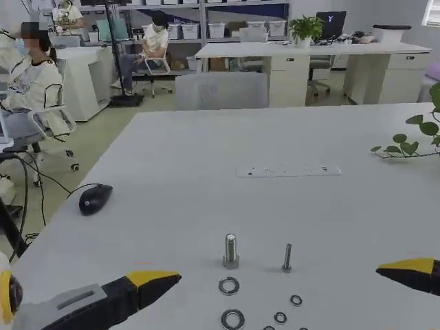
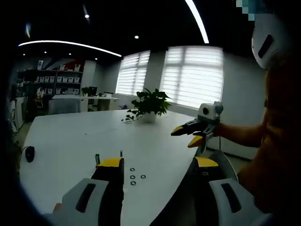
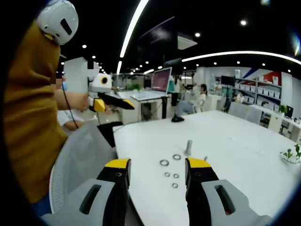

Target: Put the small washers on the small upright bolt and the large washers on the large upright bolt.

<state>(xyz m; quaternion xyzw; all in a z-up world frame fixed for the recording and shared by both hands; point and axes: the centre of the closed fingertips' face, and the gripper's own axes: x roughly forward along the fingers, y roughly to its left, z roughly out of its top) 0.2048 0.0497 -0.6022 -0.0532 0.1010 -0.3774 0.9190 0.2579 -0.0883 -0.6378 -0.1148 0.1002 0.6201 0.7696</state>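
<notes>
left tongs (image 2: 158, 162) and right tongs (image 3: 157, 164) are hovering open, empty; flat small washers (image 1: 295, 300) are probably going to slip, and a bump could tip the small bolt (image 1: 287, 258).

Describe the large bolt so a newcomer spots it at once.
On the white table, two bolts stand upright behind a scatter of washers. The large bolt is the left one in the head view: thicker and taller than the thin small bolt beside it, with a wide base.
</notes>
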